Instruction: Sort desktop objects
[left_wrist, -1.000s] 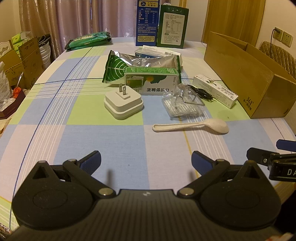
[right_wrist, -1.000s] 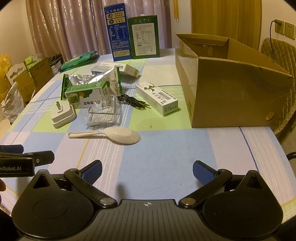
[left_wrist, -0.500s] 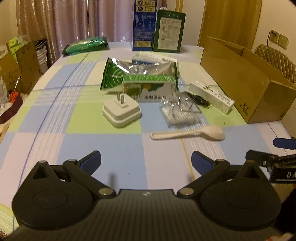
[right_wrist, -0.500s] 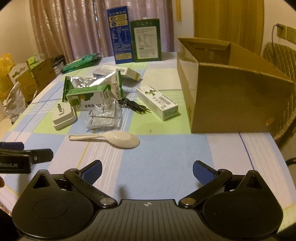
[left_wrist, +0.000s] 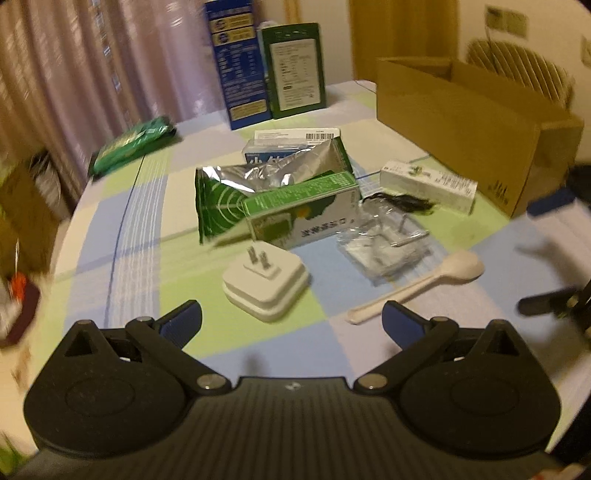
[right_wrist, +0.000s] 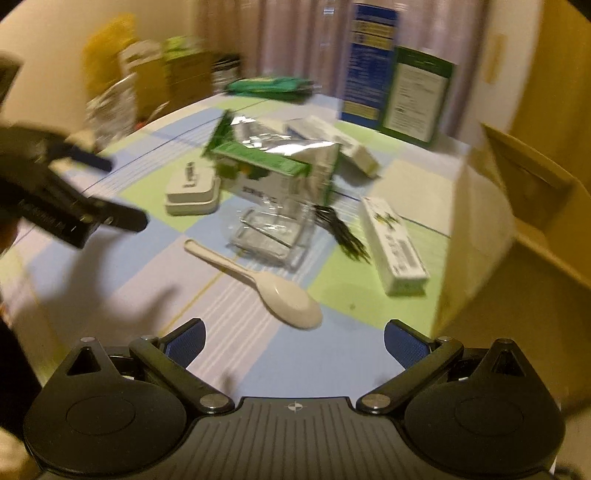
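You are holding the left gripper (left_wrist: 291, 325) low over the checked tablecloth (left_wrist: 147, 236) with its fingers spread wide and nothing between them. Just ahead of it the white plug (left_wrist: 265, 290) is lying prongs up, and the spoon (left_wrist: 421, 284) is lying off to its right with the handle end near your right fingertip (left_wrist: 400, 326).

Beyond the plug, the green box (left_wrist: 303, 214) is lying on its side, with the foil bag (left_wrist: 258, 184) leaning behind it and a blue-and-white box (left_wrist: 280, 155) behind that. The clear packet (left_wrist: 384, 243) is sitting just right of the green box, the black cable (left_wrist: 402, 201) is lying at its far edge, and the white carton (left_wrist: 428, 184) is lying between the cable and the cardboard box (left_wrist: 461, 122).

You are holding the right gripper (right_wrist: 293, 341) just above the table too, fingers also wide and empty. The spoon (right_wrist: 266, 282) is lying directly ahead of it, bowl end nearest. The packet (right_wrist: 273, 236), the plug (right_wrist: 192, 190), the carton (right_wrist: 393, 247) and the cardboard box (right_wrist: 480, 229) are all showing here, though motion blur is smearing this view. The left gripper (right_wrist: 122, 192) is showing at the left edge, hanging open above the cloth.

At the far end a blue carton (left_wrist: 240, 62) and a green carton (left_wrist: 297, 68) are standing upright, and a green pack (left_wrist: 133, 144) is lying near the curtain (left_wrist: 92, 66).
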